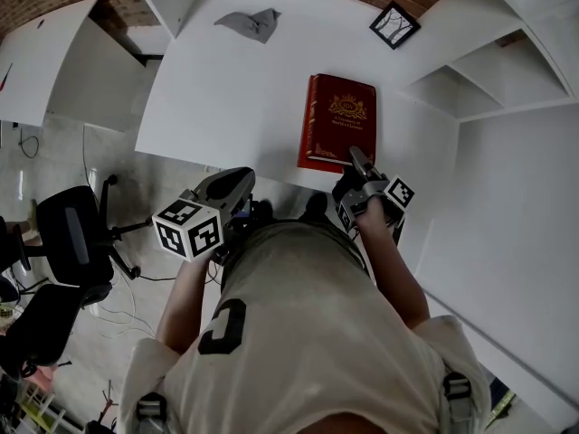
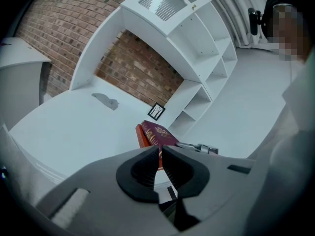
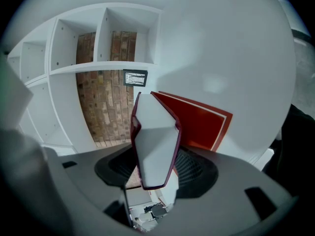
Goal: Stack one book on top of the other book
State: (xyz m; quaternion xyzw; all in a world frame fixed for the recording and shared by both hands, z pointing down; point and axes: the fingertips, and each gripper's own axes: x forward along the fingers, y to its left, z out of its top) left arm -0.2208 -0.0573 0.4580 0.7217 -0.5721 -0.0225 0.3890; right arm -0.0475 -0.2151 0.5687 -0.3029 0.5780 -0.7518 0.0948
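A maroon book with a gold crest (image 1: 342, 120) lies over a red book (image 1: 314, 163) on the white table (image 1: 226, 98); only the red book's near edge shows under it. My right gripper (image 1: 355, 159) is shut on the maroon book's near end. In the right gripper view the pale page edge of the maroon book (image 3: 153, 132) fills the jaws of that gripper (image 3: 155, 157), with the red book (image 3: 199, 122) just beside it. My left gripper (image 1: 239, 181) hangs at the table's front edge, left of the books, shut on nothing (image 2: 161, 154). From there I see the maroon book (image 2: 160, 133) and the red book (image 2: 141, 136).
A crumpled grey cloth (image 1: 251, 23) and a small black-framed picture (image 1: 394, 23) lie at the table's far side. White shelves (image 1: 507, 61) stand to the right. A black office chair (image 1: 72, 242) is on the floor at the left, beside another white desk (image 1: 45, 52).
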